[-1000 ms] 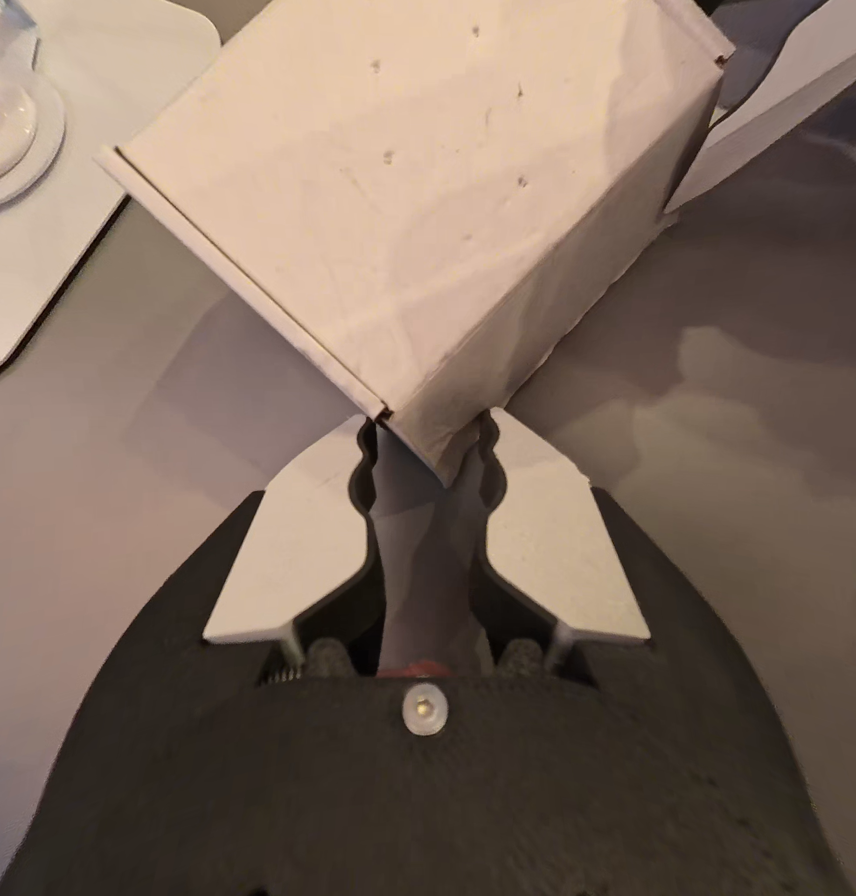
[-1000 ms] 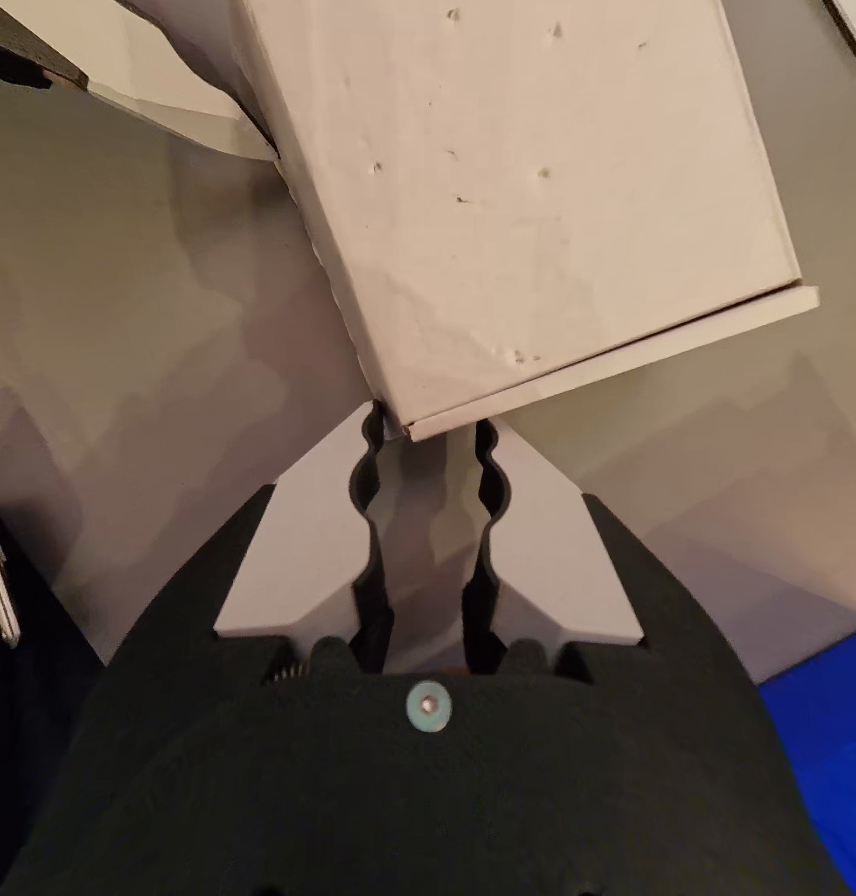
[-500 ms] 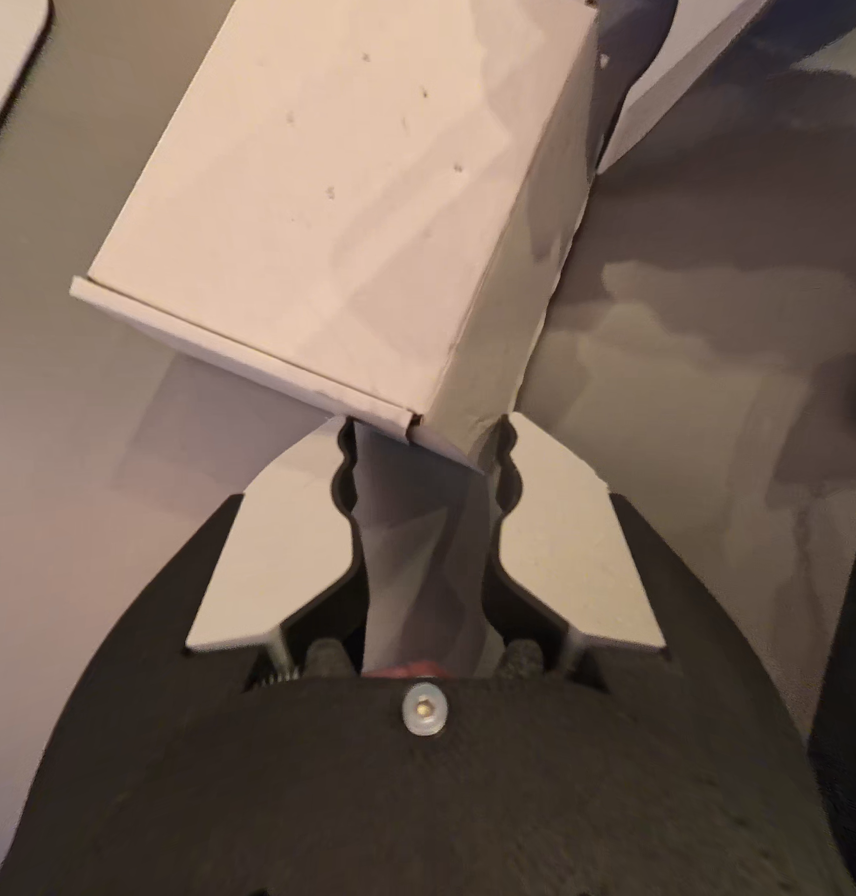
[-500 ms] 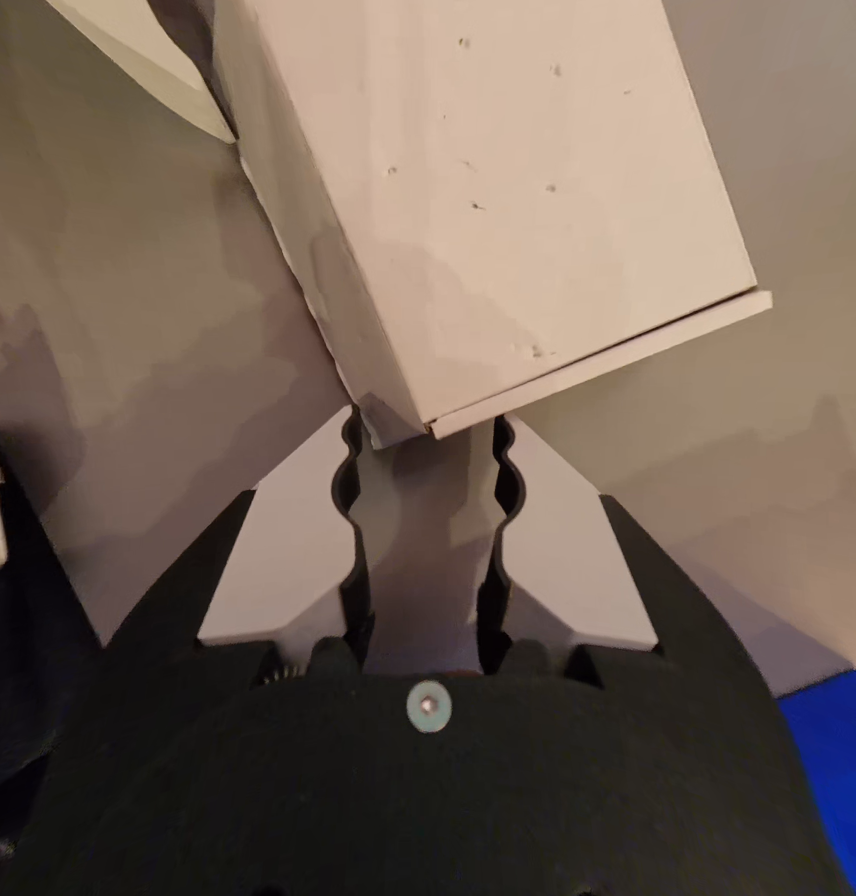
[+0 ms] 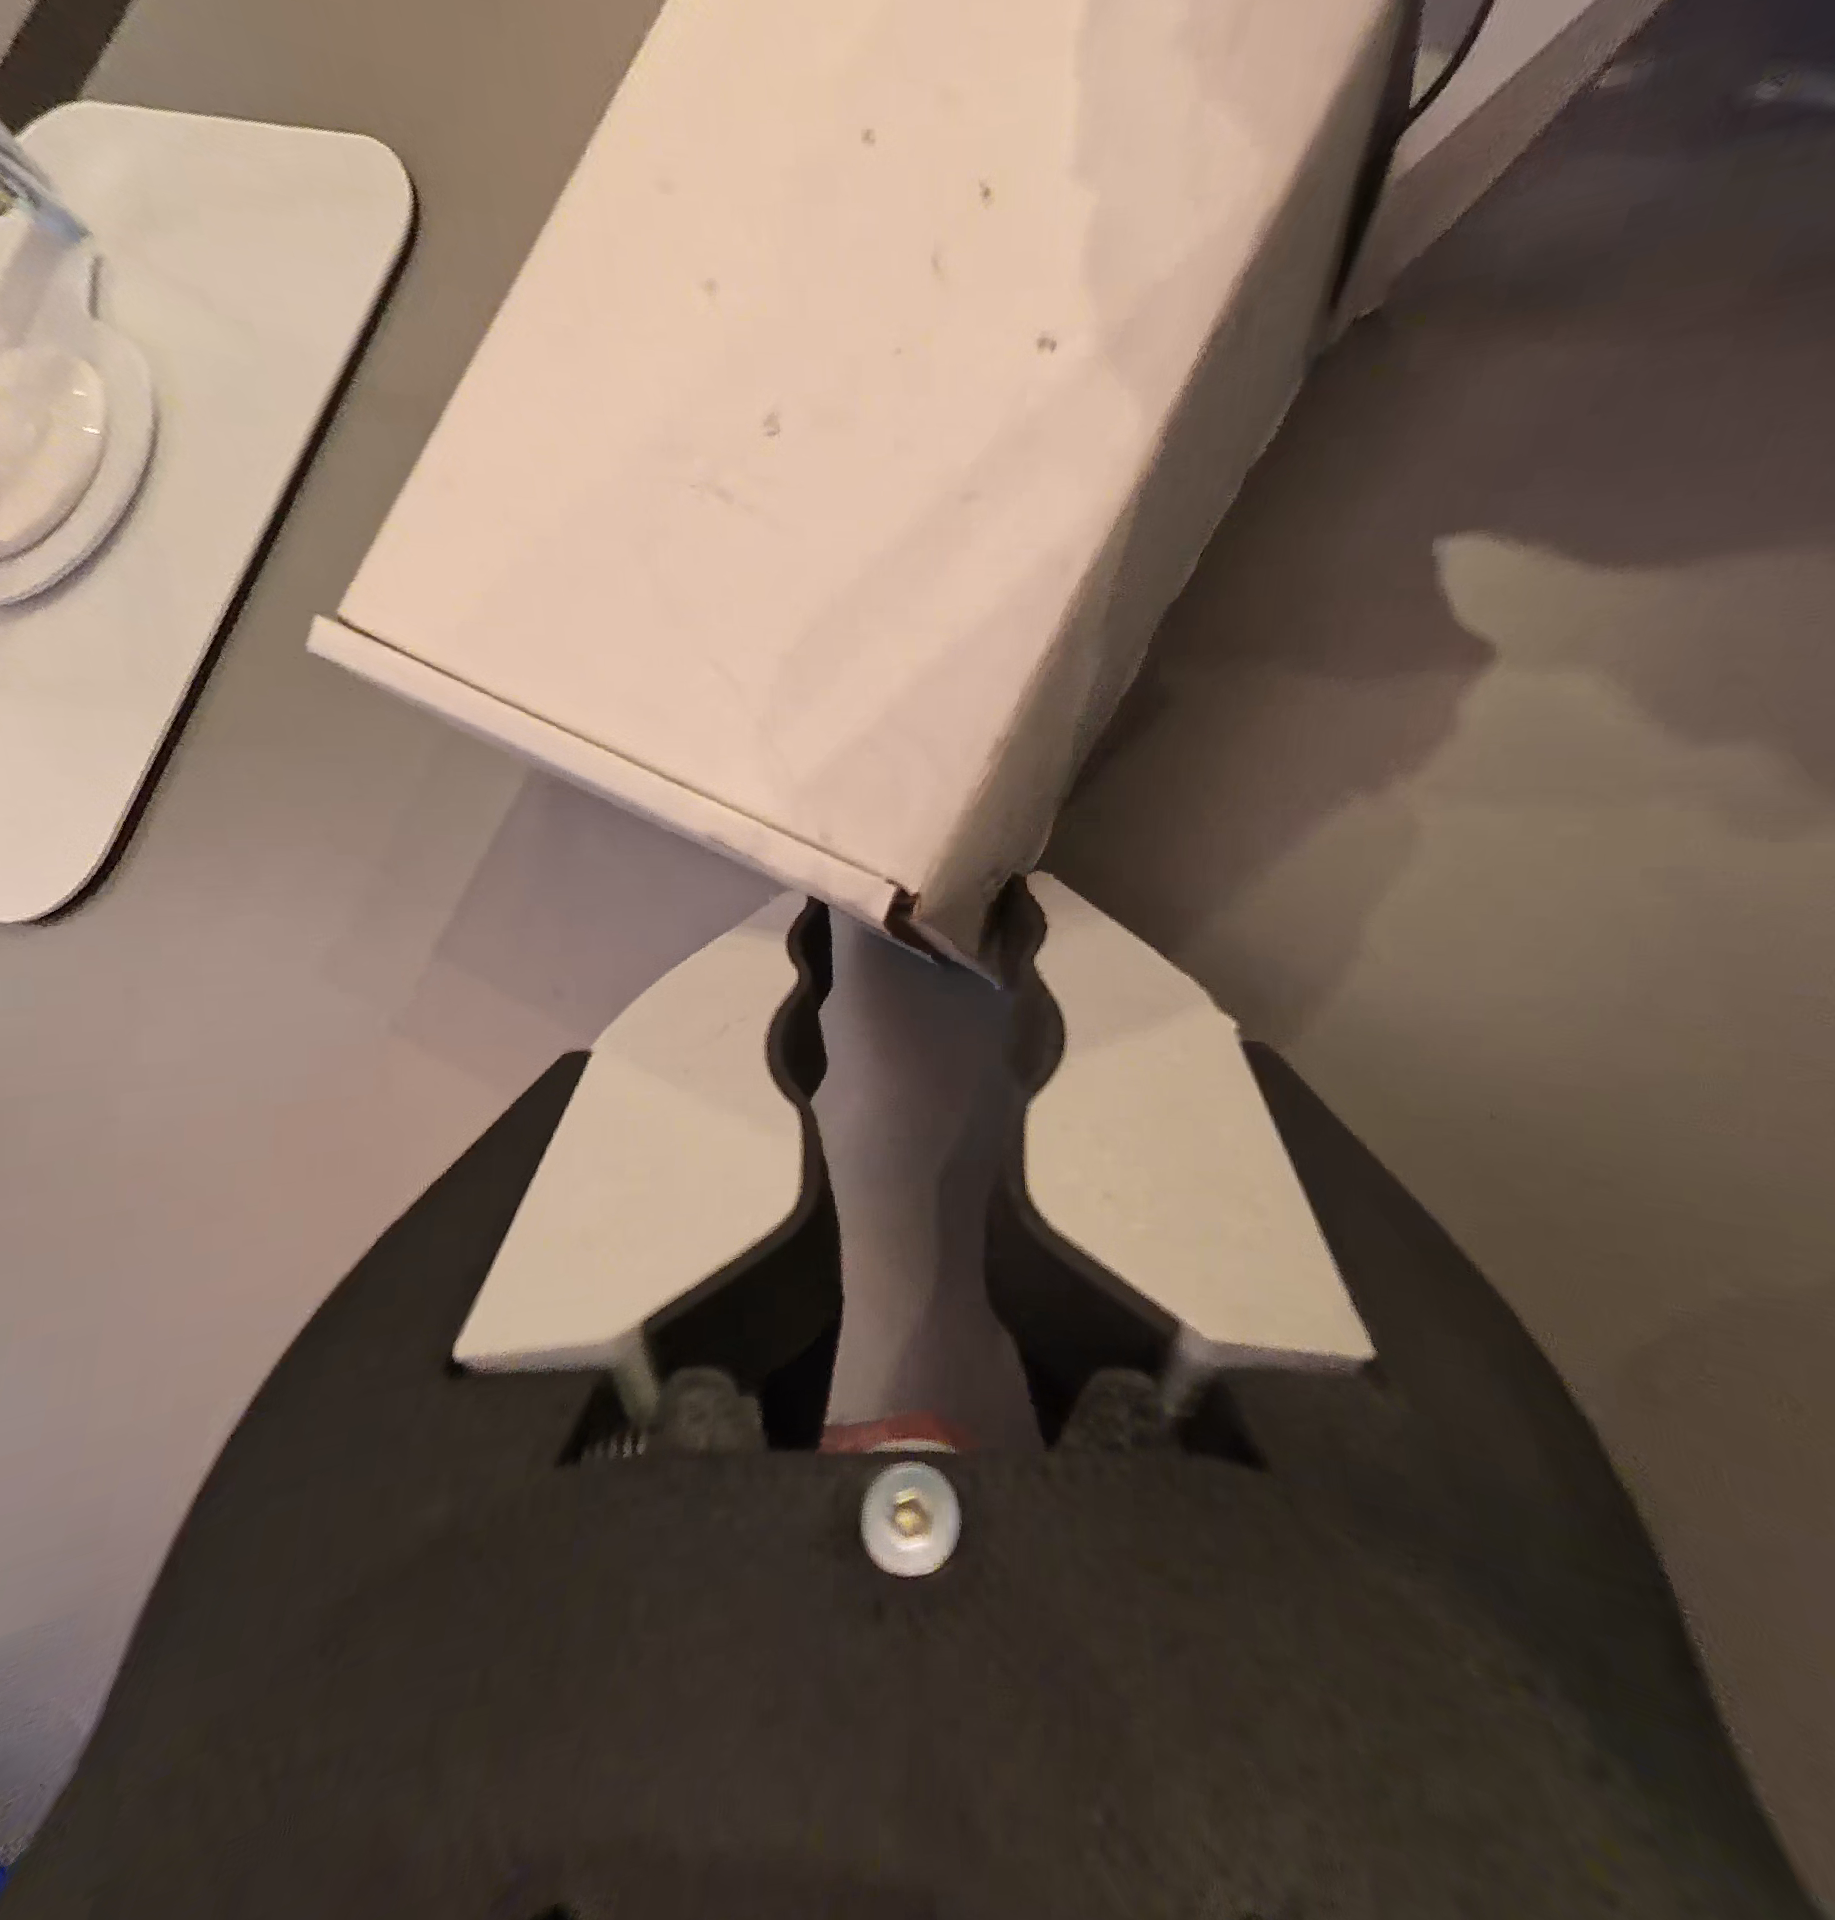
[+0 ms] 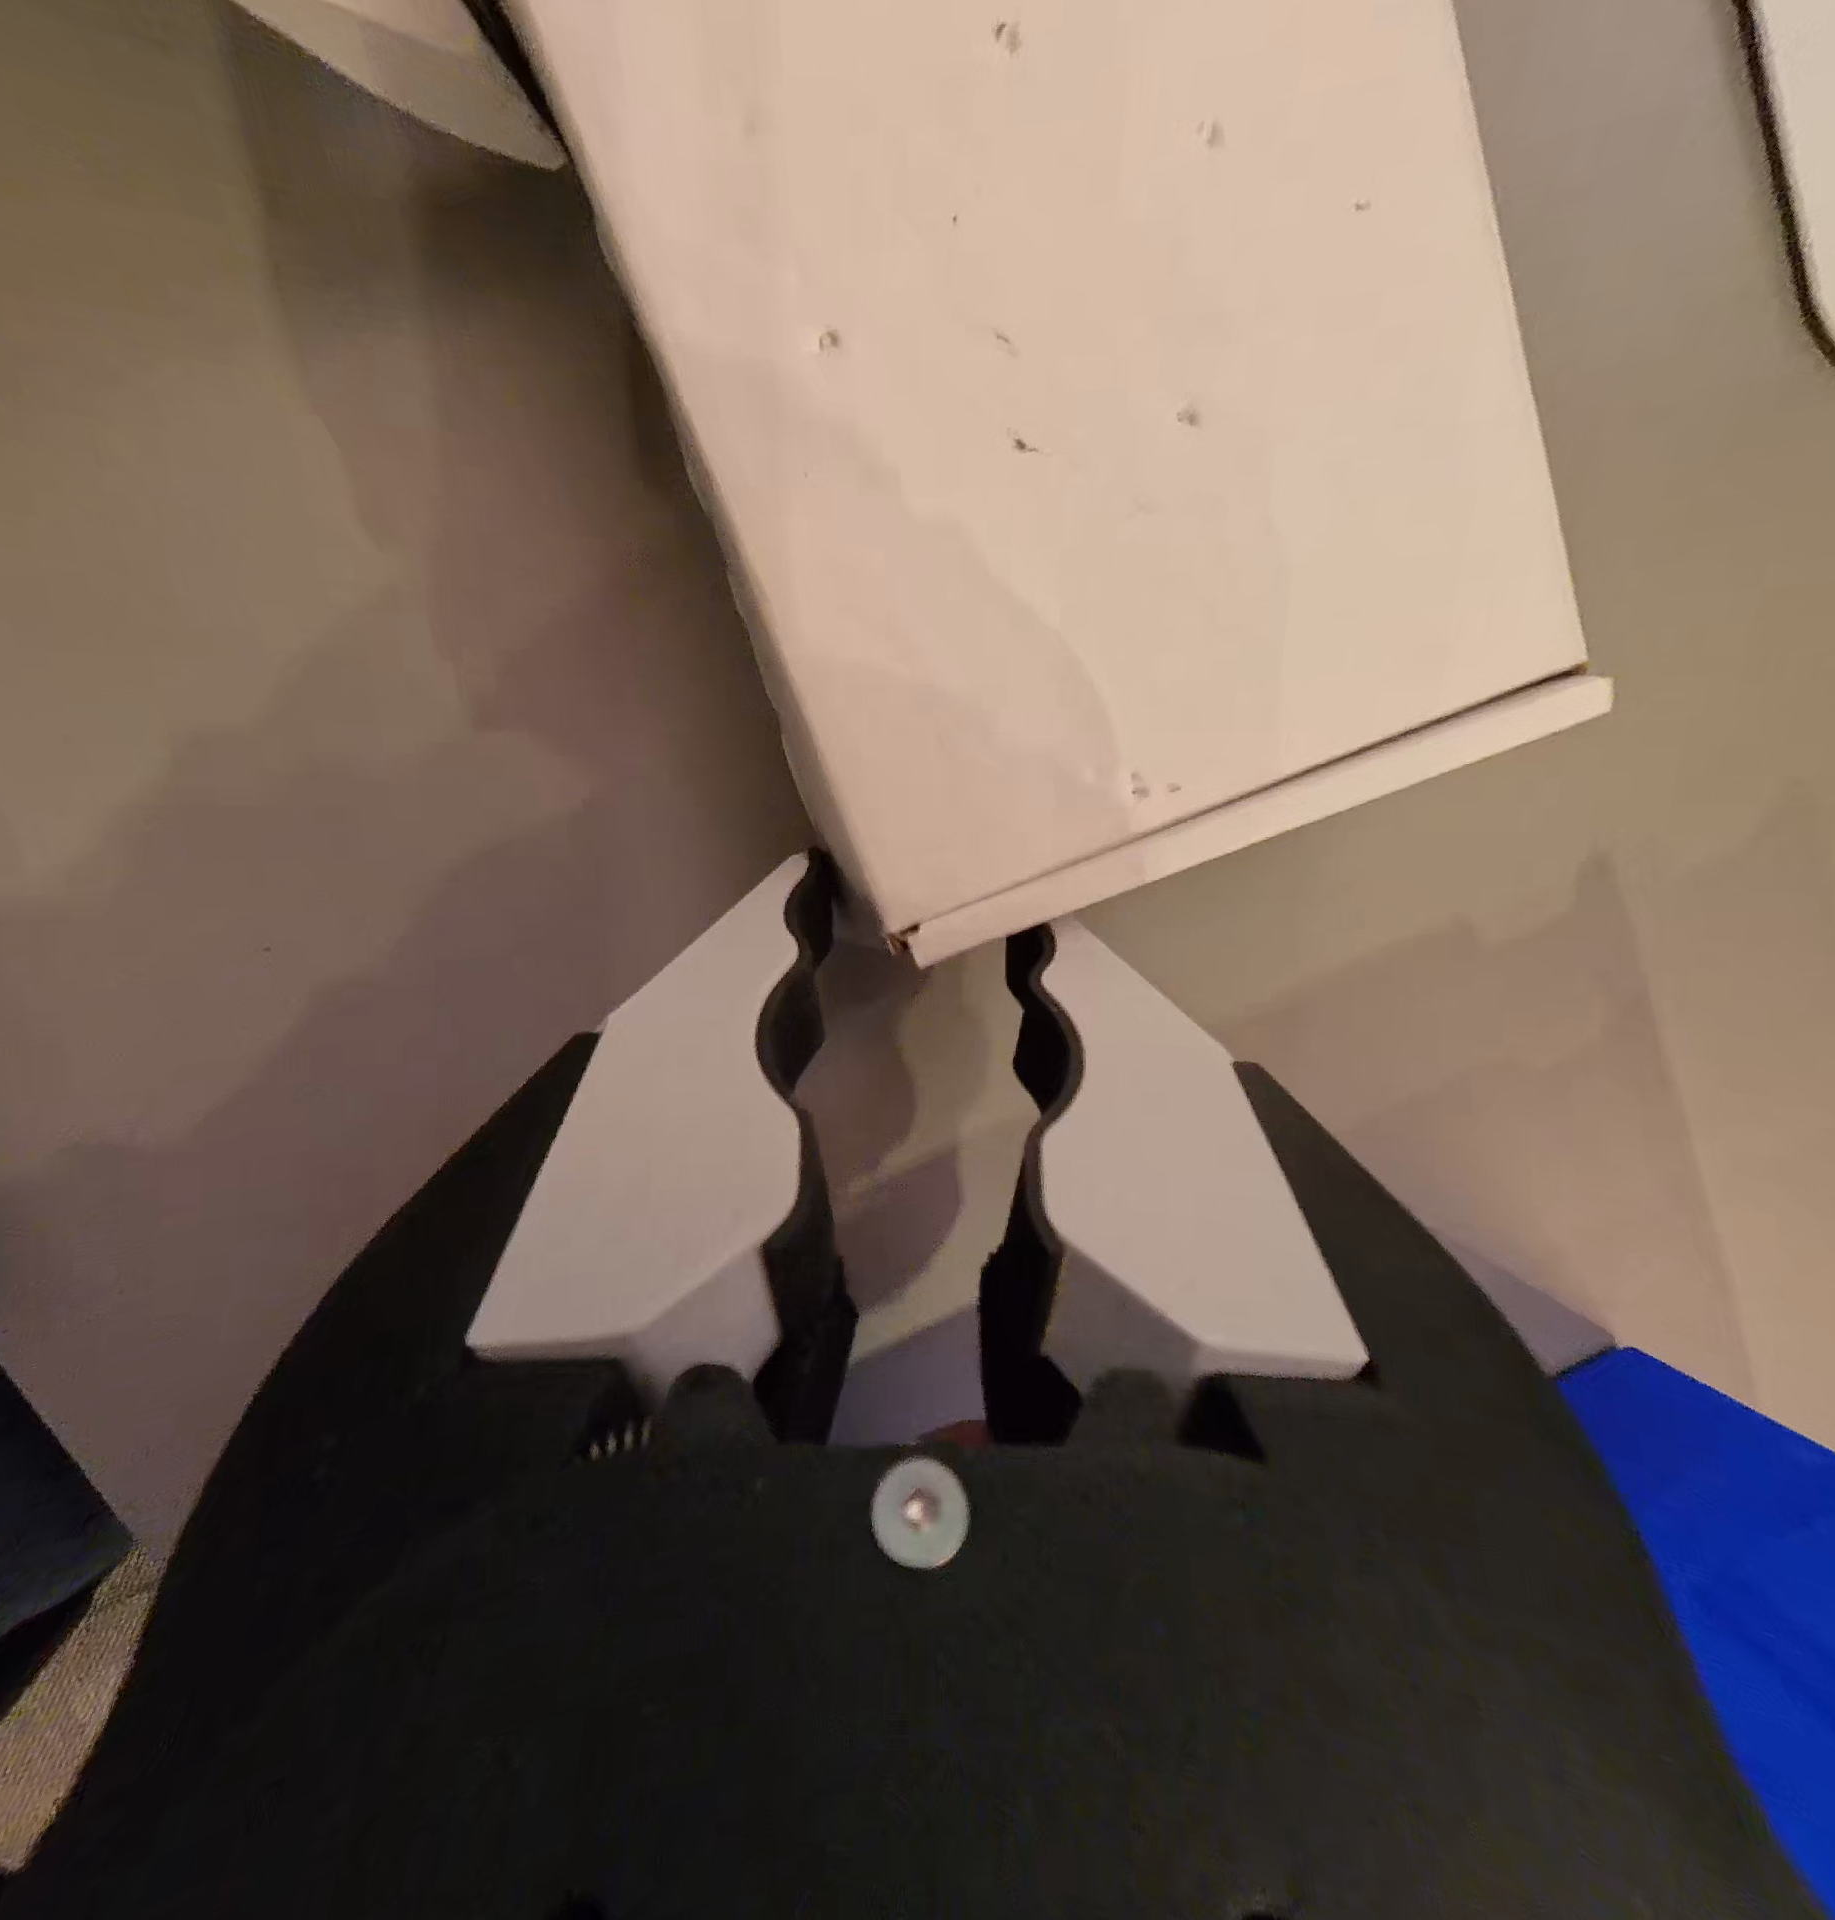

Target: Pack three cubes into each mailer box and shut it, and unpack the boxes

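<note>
Left wrist view: left tool [image 5: 908,935] jaws apart, straddling near corner of closed white mailer box [image 5: 840,416], tilted above grey tabletop [image 5: 1515,935].
Right wrist view: right tool [image 6: 918,914] parted at opposite corner of box [image 6: 1100,416]. Likely light, stiff cardboard, dents easily; grip corner edges.
</note>
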Tool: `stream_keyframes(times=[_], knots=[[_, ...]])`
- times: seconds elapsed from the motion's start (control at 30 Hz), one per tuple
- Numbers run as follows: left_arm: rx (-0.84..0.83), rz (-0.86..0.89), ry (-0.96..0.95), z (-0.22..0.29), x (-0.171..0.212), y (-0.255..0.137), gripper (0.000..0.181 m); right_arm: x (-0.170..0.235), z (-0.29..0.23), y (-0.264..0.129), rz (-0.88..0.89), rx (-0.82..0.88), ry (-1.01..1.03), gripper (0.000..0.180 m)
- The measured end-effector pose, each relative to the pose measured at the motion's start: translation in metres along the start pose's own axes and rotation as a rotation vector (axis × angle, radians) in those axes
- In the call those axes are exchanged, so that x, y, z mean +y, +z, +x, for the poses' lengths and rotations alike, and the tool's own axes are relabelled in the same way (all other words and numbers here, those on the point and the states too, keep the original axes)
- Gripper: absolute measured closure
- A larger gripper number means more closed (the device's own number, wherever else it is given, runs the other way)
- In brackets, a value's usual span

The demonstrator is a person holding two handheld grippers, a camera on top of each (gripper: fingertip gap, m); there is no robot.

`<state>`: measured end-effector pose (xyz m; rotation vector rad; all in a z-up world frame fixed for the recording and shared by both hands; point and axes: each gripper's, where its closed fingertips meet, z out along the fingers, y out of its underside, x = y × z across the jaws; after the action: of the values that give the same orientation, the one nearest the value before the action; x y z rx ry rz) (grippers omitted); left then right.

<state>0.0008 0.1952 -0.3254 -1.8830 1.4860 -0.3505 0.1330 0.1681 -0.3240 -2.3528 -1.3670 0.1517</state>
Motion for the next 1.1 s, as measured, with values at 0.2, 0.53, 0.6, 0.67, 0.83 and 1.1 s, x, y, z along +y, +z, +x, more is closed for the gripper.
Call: stream_keyframes(times=[0.2,0.53,0.6,0.67,0.83,1.1], knots=[[0.076,0.000,-0.037,0.004,0.002,-0.005,0.147,0.001,0.001,0.000,0.054,0.005,0.010,0.135],[0.069,-0.081,0.035,0.003,0.006,0.002,0.148,-0.001,0.006,0.005,0.026,0.011,-0.033,0.150],[0.042,-0.082,0.028,-0.001,0.006,0.004,0.152,-0.002,0.007,0.006,0.028,0.017,-0.047,0.152],[0.037,-0.065,-0.003,-0.004,0.005,0.005,0.153,-0.002,0.008,0.006,0.027,0.030,-0.056,0.153],[0.040,-0.067,0.002,-0.003,0.007,0.004,0.152,-0.003,0.007,0.006,0.061,-0.001,0.002,0.150],[0.127,-0.070,-0.030,0.000,0.005,-0.004,0.138,0.001,-0.002,0.005,0.067,-0.034,0.035,0.159]])
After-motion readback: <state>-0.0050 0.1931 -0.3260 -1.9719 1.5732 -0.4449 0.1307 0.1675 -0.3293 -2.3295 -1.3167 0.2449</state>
